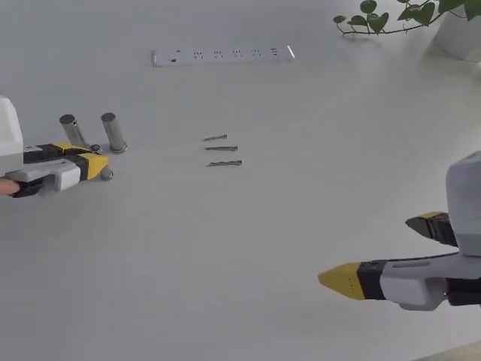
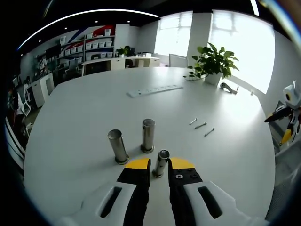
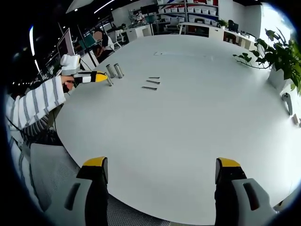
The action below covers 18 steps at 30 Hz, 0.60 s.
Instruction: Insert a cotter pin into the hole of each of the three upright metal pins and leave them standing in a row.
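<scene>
Two upright metal pins [image 1: 73, 129] [image 1: 113, 131] stand at the left of the white table. A third, shorter-looking pin [image 2: 162, 162] stands between the yellow tips of my left gripper [image 2: 160, 165], which is shut on it; that left gripper [image 1: 96, 164] comes in from the left edge. In the left gripper view the other two pins [image 2: 117, 146] [image 2: 148, 135] stand just beyond the jaws. Three cotter pins [image 1: 215, 138] [image 1: 221, 148] [image 1: 225, 162] lie side by side mid-table. My right gripper [image 1: 378, 252] hovers at the near right, jaws wide open and holding nothing.
A white power strip [image 1: 222, 55] lies at the far side of the table. A potted plant [image 1: 398, 15] in a white pot [image 1: 460, 34] stands at the far right. The table's near edge [image 1: 451, 352] runs under the right gripper.
</scene>
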Each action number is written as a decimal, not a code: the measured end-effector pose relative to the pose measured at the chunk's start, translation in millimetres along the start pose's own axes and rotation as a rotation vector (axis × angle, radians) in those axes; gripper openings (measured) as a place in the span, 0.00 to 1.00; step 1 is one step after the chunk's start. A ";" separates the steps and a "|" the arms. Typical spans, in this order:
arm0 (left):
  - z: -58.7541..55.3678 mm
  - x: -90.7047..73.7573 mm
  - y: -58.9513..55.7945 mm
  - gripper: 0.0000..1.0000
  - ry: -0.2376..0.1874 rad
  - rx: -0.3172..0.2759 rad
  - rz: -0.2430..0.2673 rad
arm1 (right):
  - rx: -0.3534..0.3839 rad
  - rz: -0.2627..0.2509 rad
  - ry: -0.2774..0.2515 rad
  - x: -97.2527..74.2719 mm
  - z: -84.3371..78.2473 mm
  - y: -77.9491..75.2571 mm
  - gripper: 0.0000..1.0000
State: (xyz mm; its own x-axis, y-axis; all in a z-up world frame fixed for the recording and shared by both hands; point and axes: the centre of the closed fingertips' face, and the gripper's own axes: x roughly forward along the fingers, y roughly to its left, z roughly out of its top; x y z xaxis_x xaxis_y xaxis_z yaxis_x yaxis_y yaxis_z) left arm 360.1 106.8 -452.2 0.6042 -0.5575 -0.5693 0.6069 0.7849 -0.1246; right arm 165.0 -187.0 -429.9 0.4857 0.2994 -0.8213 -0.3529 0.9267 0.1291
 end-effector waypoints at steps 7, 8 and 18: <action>4.4 2.2 -10.0 0.06 0.008 0.061 0.005 | 0.001 -0.004 0.004 -3.3 -1.3 -2.0 0.93; 4.4 2.3 -10.3 0.06 0.010 0.067 0.005 | 0.000 -0.004 0.004 -3.6 -1.1 -2.0 0.93; 16.7 -8.2 -11.4 0.05 0.003 0.171 0.035 | -0.011 0.019 0.000 -4.2 0.8 3.8 0.92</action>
State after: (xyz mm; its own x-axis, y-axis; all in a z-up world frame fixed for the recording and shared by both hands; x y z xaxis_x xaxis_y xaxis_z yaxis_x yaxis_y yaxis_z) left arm 356.8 97.9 -432.6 0.6252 -0.5297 -0.5732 0.6645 0.7464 0.0351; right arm 162.2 -184.5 -425.5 0.4786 0.3171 -0.8188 -0.3706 0.9183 0.1391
